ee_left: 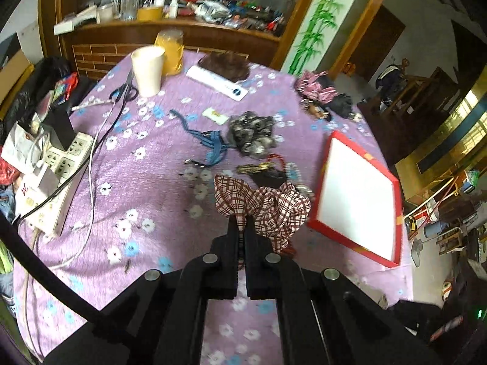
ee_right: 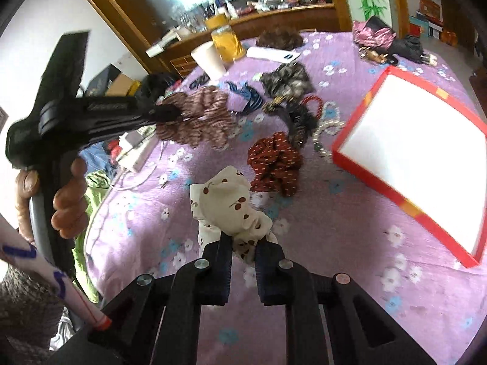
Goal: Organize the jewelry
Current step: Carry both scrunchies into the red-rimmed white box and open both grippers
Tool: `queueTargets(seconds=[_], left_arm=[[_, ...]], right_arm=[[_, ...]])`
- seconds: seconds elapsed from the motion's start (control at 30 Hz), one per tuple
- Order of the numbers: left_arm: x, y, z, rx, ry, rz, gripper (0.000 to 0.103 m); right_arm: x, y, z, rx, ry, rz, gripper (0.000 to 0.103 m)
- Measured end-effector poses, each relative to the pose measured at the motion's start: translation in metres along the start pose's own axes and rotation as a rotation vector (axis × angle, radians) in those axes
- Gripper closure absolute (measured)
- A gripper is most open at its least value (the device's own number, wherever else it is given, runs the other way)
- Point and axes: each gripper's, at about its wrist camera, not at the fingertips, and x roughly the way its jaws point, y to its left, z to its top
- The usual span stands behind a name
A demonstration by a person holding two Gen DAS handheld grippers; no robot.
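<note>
Between the fingers of the left tool (ee_left: 243, 228), a plaid scrunchie (ee_left: 268, 206) was pinched by one fold, the rest of the cloth bulging forward and to the right of the tips, apparently lifted off the purple flowered tabletop (ee_left: 146, 182). The right tool (ee_right: 245, 243) likewise clamped a cream scrunchie (ee_right: 228, 210) printed with cherries, its body standing up ahead of the jaws.

Both pieces looked bound for the red-rimmed box (ee_left: 359, 194), which lay open and white-floored just ahead and to the right of each tool. To do this well, I judged each tool should carry its scrunchie high enough to clear the box's raised rim, go down over the white floor and only then release, one tool at a time so the two did not crowd each other over the same corner. The thin fold in the left tool seemed a light hold; a slow, steady carry would suit it.

Just beyond the right tool, a dark red dotted scrunchie (ee_right: 274, 164) lay on the cloth, and past it a heap of beaded bracelets (ee_right: 327, 124) sat close against the box's near edge, where a dangling scrunchie could snag. Farther ahead of the left tool lay a grey patterned scrunchie (ee_left: 251, 133) and a blue strap (ee_left: 210, 146). Off to its left ran a power strip (ee_left: 61, 182) with cables; beyond stood a paper cup (ee_left: 148, 70) and a yellow jar (ee_left: 171, 51), well clear of the route.
</note>
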Motion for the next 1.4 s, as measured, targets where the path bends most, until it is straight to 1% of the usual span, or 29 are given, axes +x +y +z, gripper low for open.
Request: queueTargets(seconds=[0.1,0.17,0.3,0.4,0.47,0.6,0.77,0.83,1.03,1.1,1.17,1.2,1.23,1.27,1.3,1.33,1.37,1.4], left_arm=[[-0.010,-0.029,-0.008,0.022,-0.017,-0.009,0.101],[-0.012,-0.045,-0.012,0.036,-0.018,-0.009,0.101],[0.001,-0.086,-0.019,0.073,-0.001,-0.017,0.101],[0.022,-0.120,-0.022,0.119,0.022,-0.019,0.101],[0.039,-0.136,-0.023,0.141,0.037,-0.022,0.101],[0.080,-0.163,-0.023,0.169,0.076,0.002,0.101],[0.118,-0.177,-0.019,0.210,0.095,0.105,0.101],[0.133,-0.177,-0.017,0.216,0.111,0.138,0.101],[0.160,-0.171,-0.014,0.208,0.146,0.191,0.100],[0.163,-0.169,-0.014,0.203,0.150,0.199,0.100],[0.165,-0.167,-0.014,0.200,0.151,0.202,0.100],[0.165,-0.167,-0.014,0.200,0.148,0.202,0.098],[0.165,-0.166,-0.014,0.200,0.146,0.199,0.093],[0.164,-0.166,-0.014,0.199,0.145,0.195,0.086],[0.163,-0.167,-0.014,0.196,0.144,0.189,0.082],[0.161,-0.166,-0.014,0.187,0.142,0.177,0.074],[0.160,-0.166,-0.014,0.180,0.141,0.168,0.069],[0.158,-0.165,-0.014,0.172,0.140,0.156,0.068]], right_arm=[[-0.023,-0.019,-0.002,0.009,-0.033,-0.021,0.089],[-0.037,-0.040,-0.003,0.035,-0.052,-0.042,0.089],[-0.057,-0.083,-0.003,0.095,-0.080,-0.091,0.089],[-0.067,-0.112,-0.003,0.126,-0.094,-0.142,0.089],[-0.070,-0.134,0.000,0.149,-0.095,-0.171,0.089],[-0.069,-0.168,0.001,0.202,-0.085,-0.188,0.089],[-0.057,-0.193,-0.003,0.207,-0.055,-0.244,0.090],[-0.052,-0.202,-0.005,0.213,-0.043,-0.247,0.089],[-0.041,-0.221,-0.006,0.216,-0.023,-0.305,0.089],[-0.037,-0.225,-0.004,0.219,-0.016,-0.320,0.089],[-0.036,-0.227,-0.004,0.217,-0.011,-0.330,0.086],[-0.035,-0.228,-0.004,0.213,-0.013,-0.341,0.086],[-0.035,-0.228,-0.003,0.212,-0.015,-0.346,0.081],[-0.036,-0.228,-0.003,0.213,-0.016,-0.348,0.074],[-0.037,-0.228,-0.003,0.214,-0.020,-0.351,0.070],[-0.038,-0.228,-0.002,0.214,-0.025,-0.356,0.064],[-0.039,-0.226,-0.002,0.212,-0.032,-0.362,0.059],[-0.041,-0.225,-0.001,0.212,-0.037,-0.365,0.055]])
